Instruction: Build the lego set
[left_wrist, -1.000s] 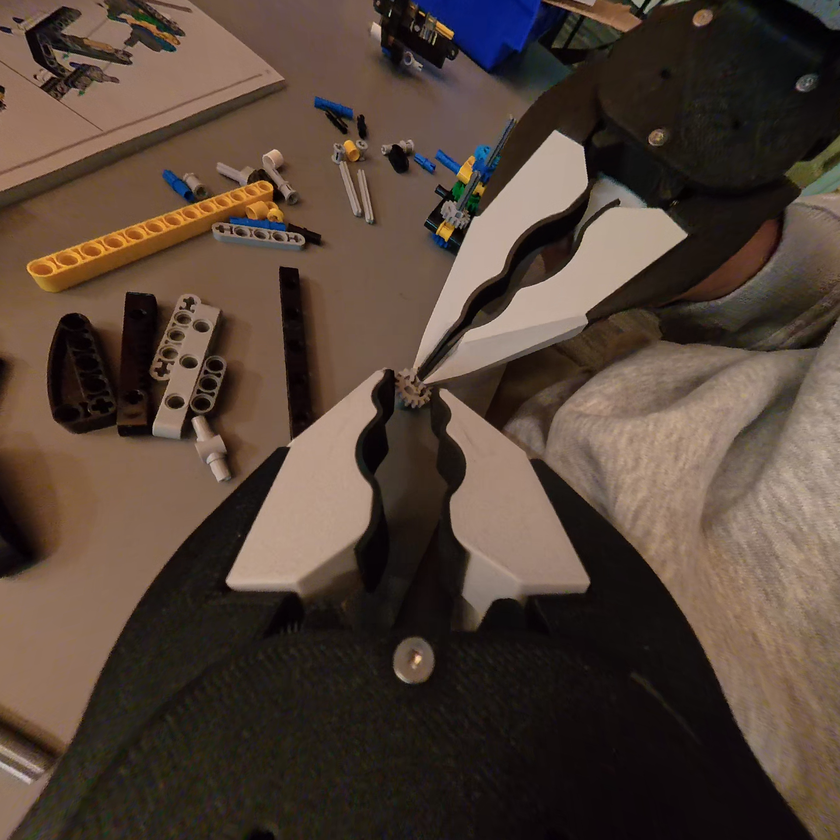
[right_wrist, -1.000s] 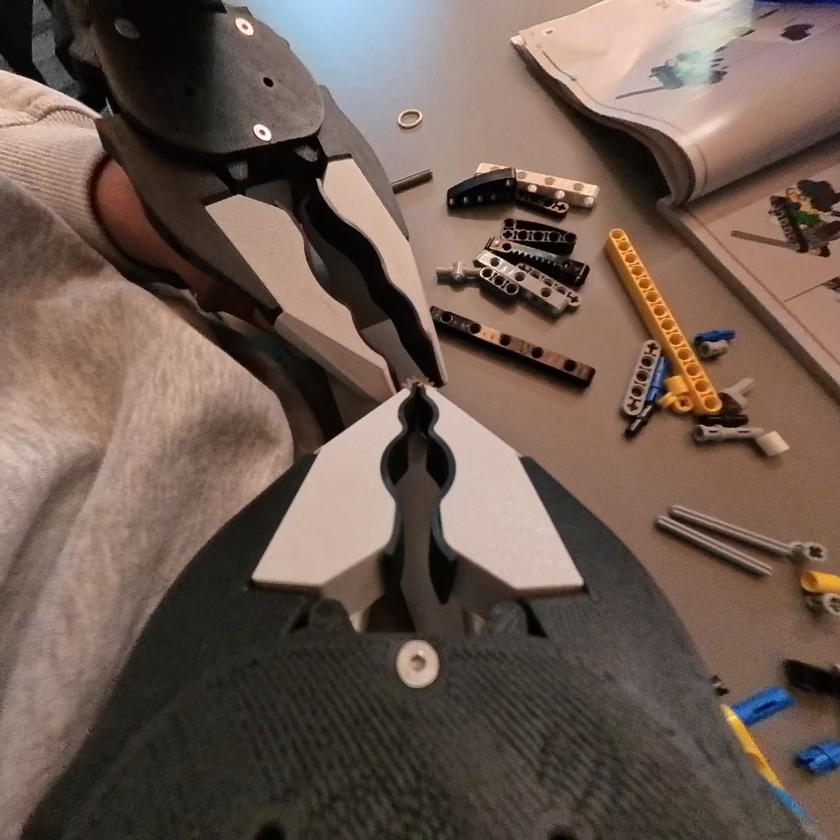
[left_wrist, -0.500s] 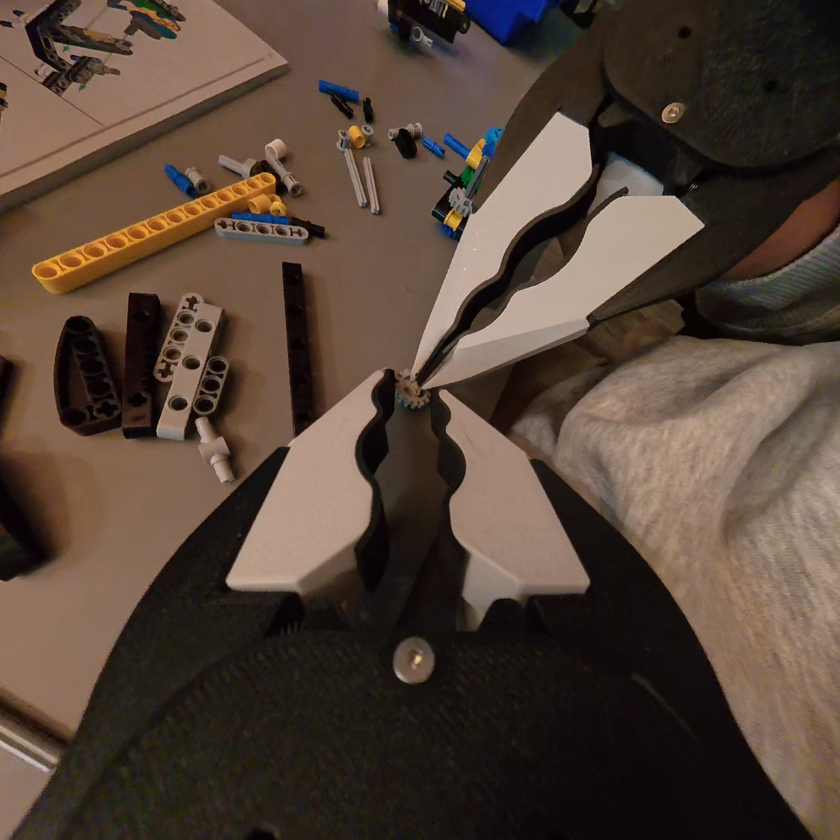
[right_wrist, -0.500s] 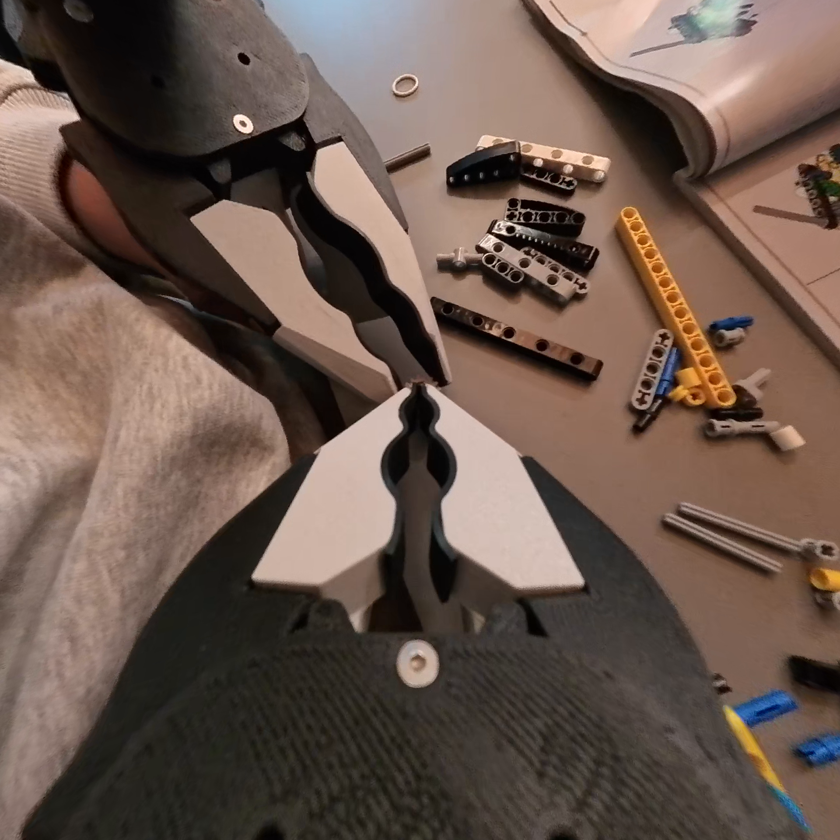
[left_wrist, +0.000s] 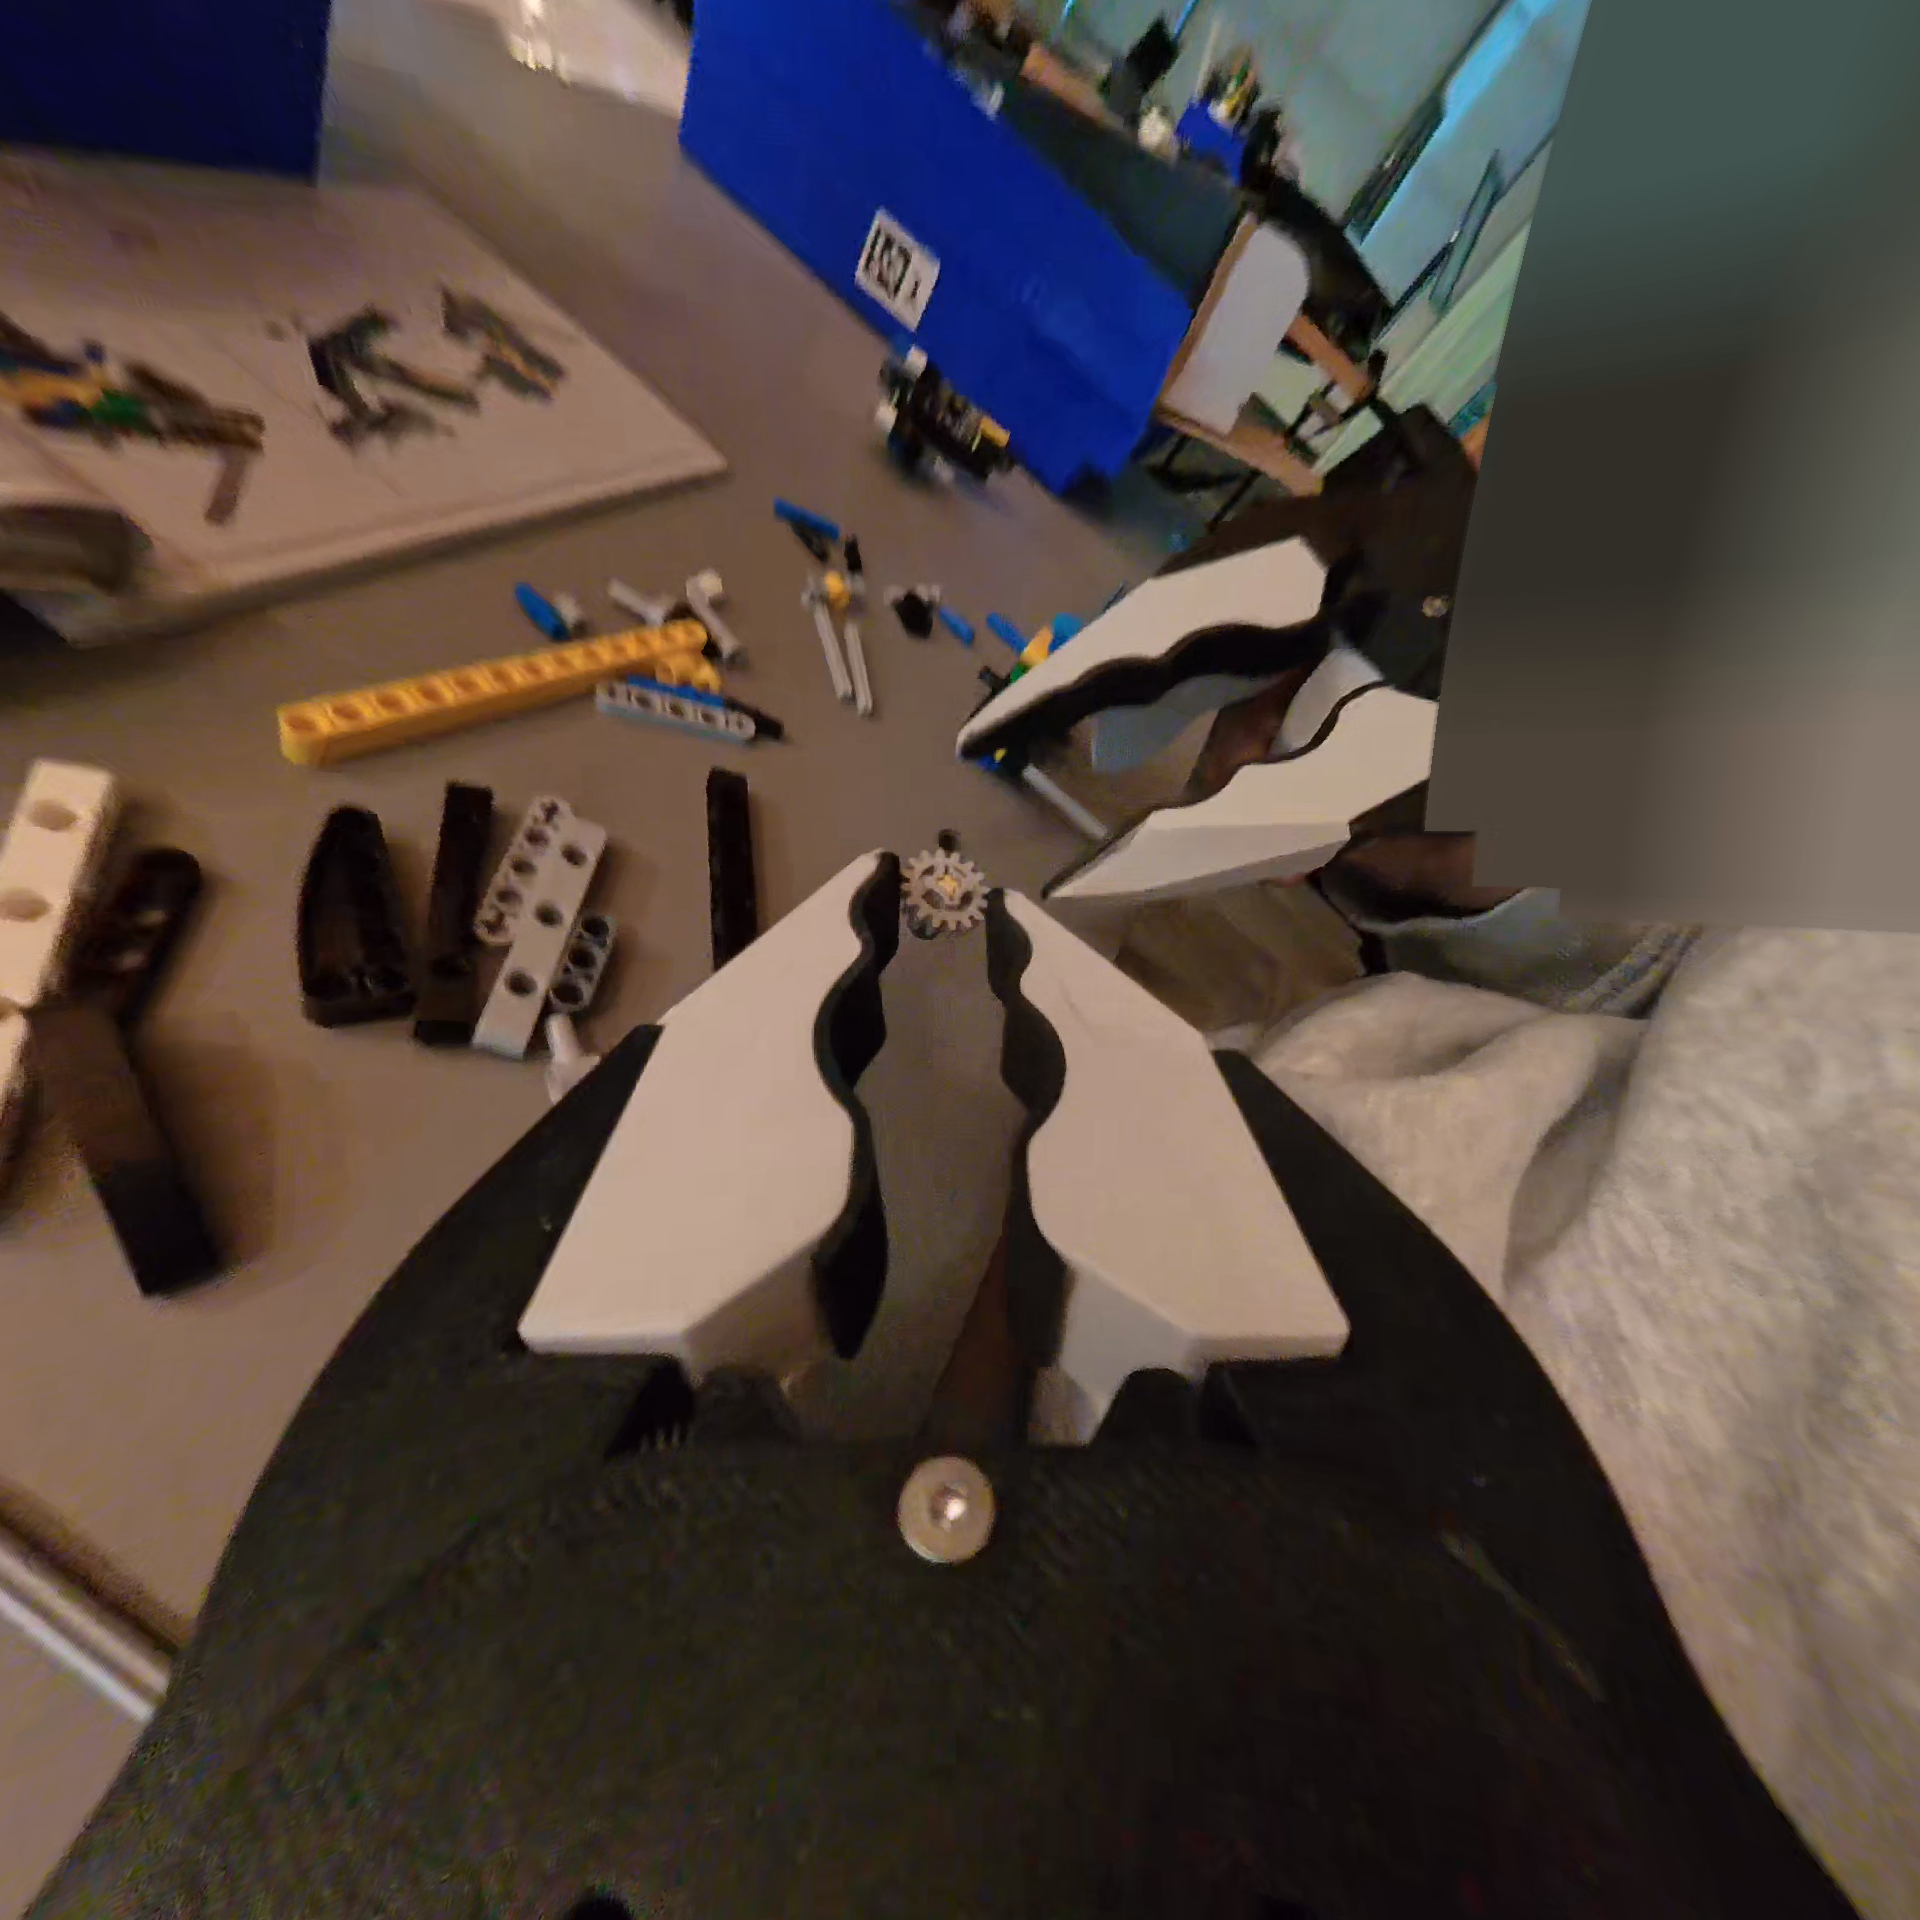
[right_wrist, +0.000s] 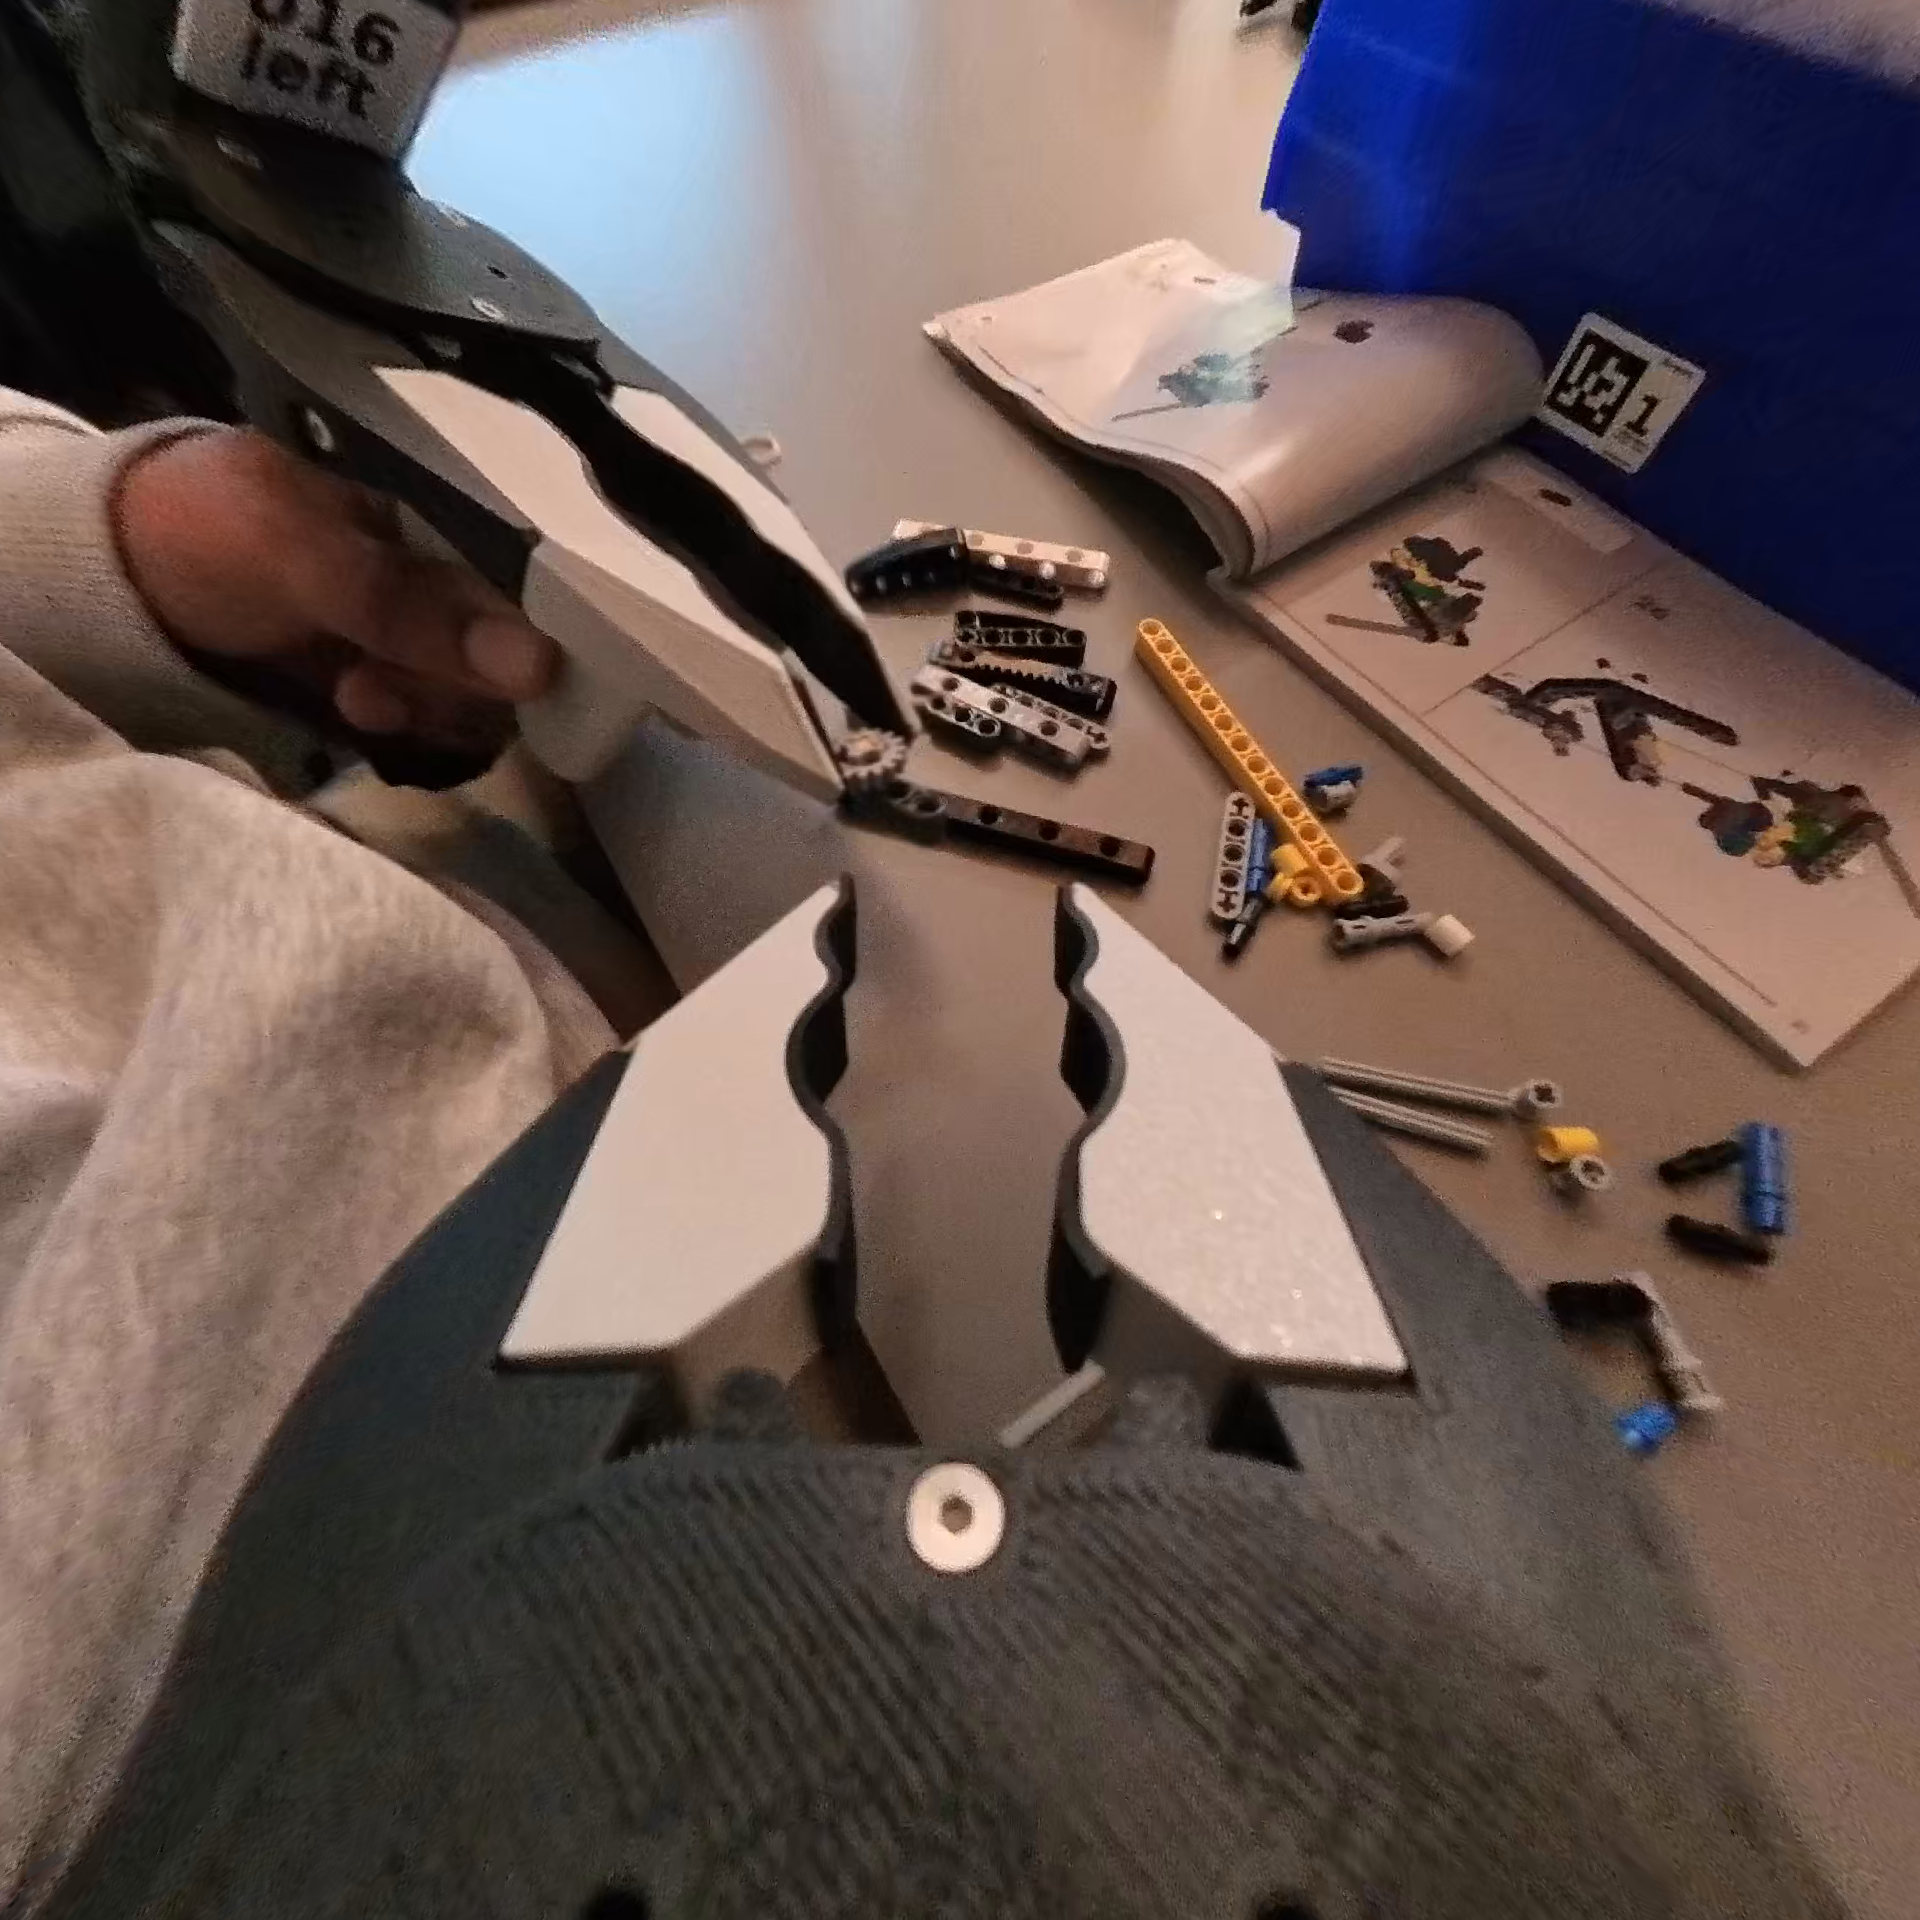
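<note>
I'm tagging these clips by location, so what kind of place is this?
Probably an indoor workshop or lab: loose Lego pieces such as a yellow beam on a grey table, blue storage bins, and more desks behind.

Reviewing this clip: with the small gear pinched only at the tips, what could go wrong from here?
1. The left gripper holds the grey gear by its toothed edge at the very tips; it may slip or twist out.
2. The right gripper is open and apart, so nothing would catch it.
3. A dropped gear could get lost among the loose parts on the table.
</note>
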